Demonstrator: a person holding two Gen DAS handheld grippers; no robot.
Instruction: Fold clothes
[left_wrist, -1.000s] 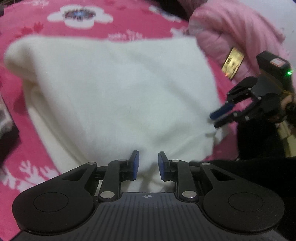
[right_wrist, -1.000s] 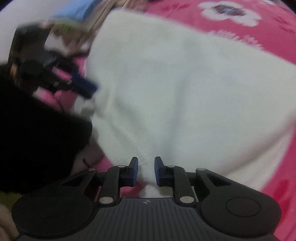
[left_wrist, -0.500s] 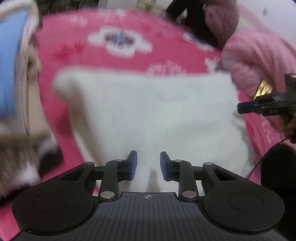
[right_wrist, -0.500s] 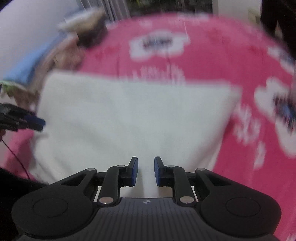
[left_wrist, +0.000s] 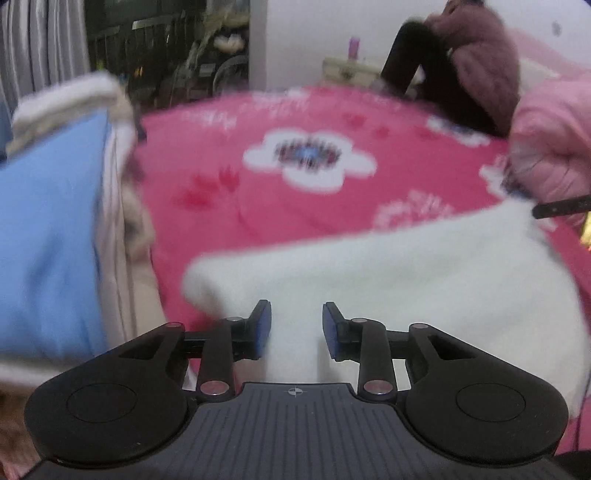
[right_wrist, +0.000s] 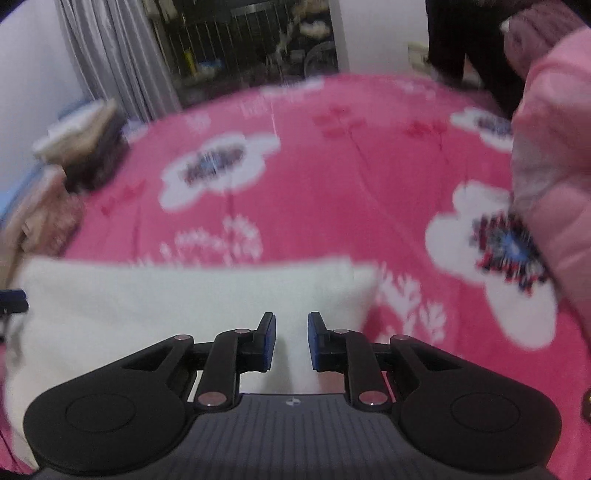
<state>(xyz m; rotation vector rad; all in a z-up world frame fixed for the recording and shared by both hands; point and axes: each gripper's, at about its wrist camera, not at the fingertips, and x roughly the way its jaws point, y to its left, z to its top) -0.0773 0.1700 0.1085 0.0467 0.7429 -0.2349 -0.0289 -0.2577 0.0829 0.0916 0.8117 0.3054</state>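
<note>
White garment (left_wrist: 406, 266) between both tongs (left_wrist: 296, 325) (right_wrist: 291, 341) (pinched).

Brightness: both views are evenly and fairly brightly lit; no single light source can be told.
Dim zone: a dark doorway (right_wrist: 251, 48) is seen behind the bed, with little detail resolved.
Shadows: only soft, faint shadows are cast; none with hard edges are seen.
Glare: the white garment (left_wrist: 424, 273) is nearly washed out, its texture lost.
Blur: the pink flowered bedspread (right_wrist: 332, 166) and the folded pile (left_wrist: 48, 229) are smeared by motion in both views.
Sharpness: the left gripper (left_wrist: 296, 325) and right gripper (right_wrist: 291, 341) are rendered crisply.
Distortion: straight lines are bowed toward the edges, and the corners are darkened.
</note>
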